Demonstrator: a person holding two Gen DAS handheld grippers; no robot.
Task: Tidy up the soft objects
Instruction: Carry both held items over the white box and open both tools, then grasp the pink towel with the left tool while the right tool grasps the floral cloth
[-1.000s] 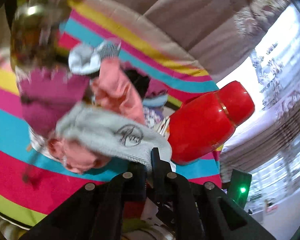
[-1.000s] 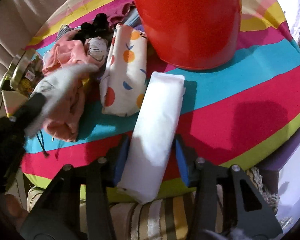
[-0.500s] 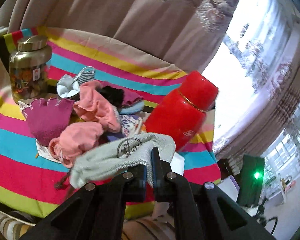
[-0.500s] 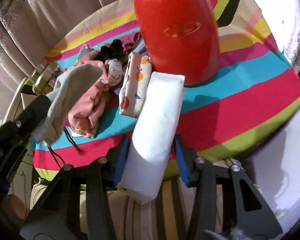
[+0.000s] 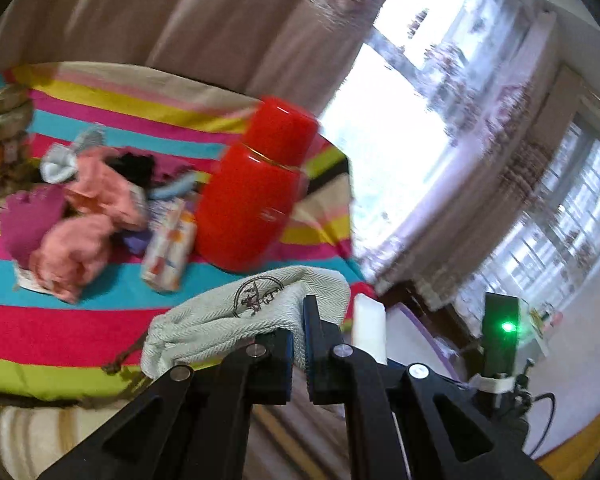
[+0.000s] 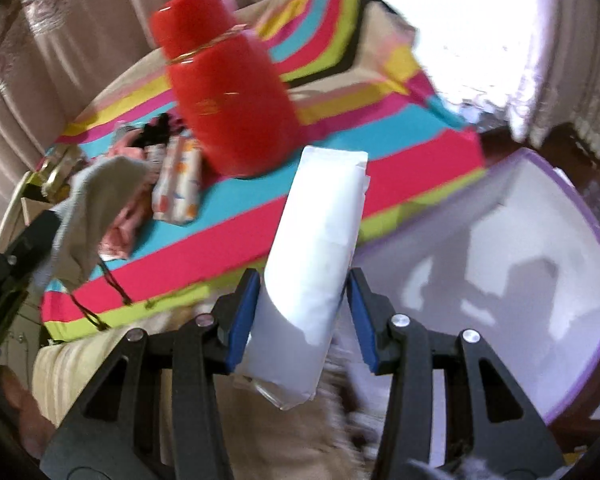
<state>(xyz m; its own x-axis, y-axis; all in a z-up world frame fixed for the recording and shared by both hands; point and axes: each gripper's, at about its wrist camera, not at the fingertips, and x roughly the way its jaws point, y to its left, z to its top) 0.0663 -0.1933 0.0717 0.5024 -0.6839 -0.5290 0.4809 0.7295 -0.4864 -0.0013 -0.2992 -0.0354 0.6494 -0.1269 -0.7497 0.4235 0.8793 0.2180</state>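
My left gripper (image 5: 298, 344) is shut on a grey-green cloth pouch (image 5: 244, 316) with a round logo, held in the air off the table's near edge. It also shows at the left of the right wrist view (image 6: 96, 208). My right gripper (image 6: 300, 312) is shut on a white soft pack (image 6: 316, 252), held above the table edge beside a white tub (image 6: 512, 272) with a purple rim. The pack's tip shows in the left wrist view (image 5: 368, 328). A pile of pink and purple cloths (image 5: 76, 232) and a fruit-print pack (image 5: 168, 248) lie on the striped tablecloth (image 5: 60, 320).
A big red jar (image 5: 252, 200) stands on the table next to the fruit-print pack, and shows in the right wrist view too (image 6: 228, 108). A gold-lidded glass jar (image 5: 0, 136) stands at the far left. Curtains and windows lie behind. A striped cushion (image 6: 80, 364) sits below the table.
Both grippers have pulled back and risen away from the table, carrying the pouch and the white pack. The white tub has come into the right wrist view.
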